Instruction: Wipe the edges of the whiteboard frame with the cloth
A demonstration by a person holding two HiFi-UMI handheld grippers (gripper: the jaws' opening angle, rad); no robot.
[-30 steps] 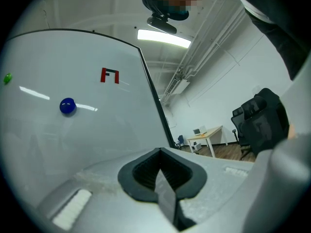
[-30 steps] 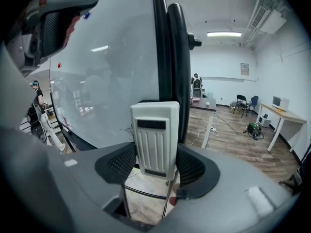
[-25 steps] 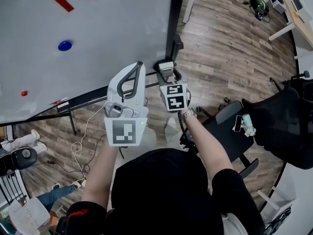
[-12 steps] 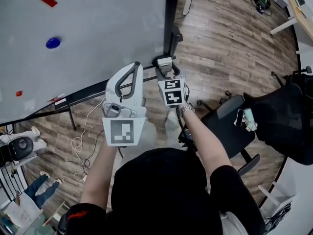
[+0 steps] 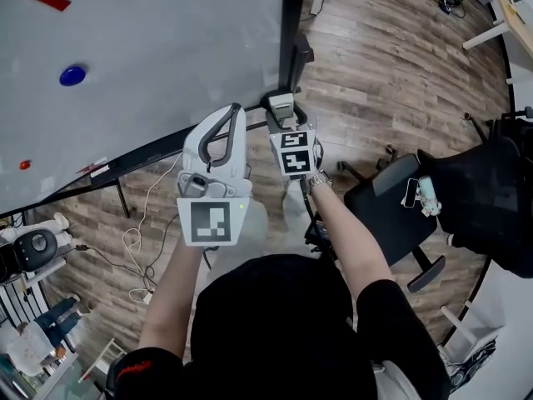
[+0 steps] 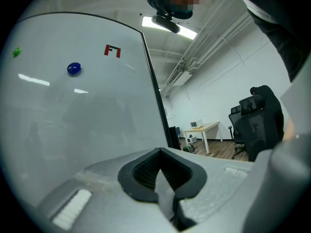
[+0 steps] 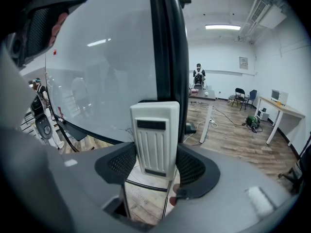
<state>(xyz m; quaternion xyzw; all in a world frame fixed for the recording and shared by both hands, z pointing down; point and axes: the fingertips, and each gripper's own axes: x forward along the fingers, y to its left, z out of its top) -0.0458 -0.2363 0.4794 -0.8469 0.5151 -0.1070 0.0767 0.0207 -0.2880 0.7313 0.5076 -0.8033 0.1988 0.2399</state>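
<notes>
The whiteboard (image 5: 166,48) fills the upper left of the head view, and its black frame edge (image 5: 291,23) runs down the right side. My right gripper (image 5: 282,111) is shut on a white ribbed block (image 5: 281,105), just below the frame's lower right corner. In the right gripper view the block (image 7: 154,137) stands upright between the jaws, right in front of the black frame edge (image 7: 168,42). My left gripper (image 5: 236,113) is beside it, shut with nothing held. In its own view the left gripper (image 6: 160,171) faces the board and frame edge (image 6: 153,91). No cloth shows.
A blue magnet (image 5: 72,75) and a red magnet (image 5: 25,165) sit on the board above its black bottom rail (image 5: 125,163). Black office chairs (image 5: 400,207) stand at the right on the wood floor. Cables (image 5: 137,244) lie under the board. A person (image 7: 198,74) stands far back.
The head view has shifted a little, so the board's marks sit higher in the picture. Both grippers keep about the same place by the frame's lower corner, the right one still on the white block.
</notes>
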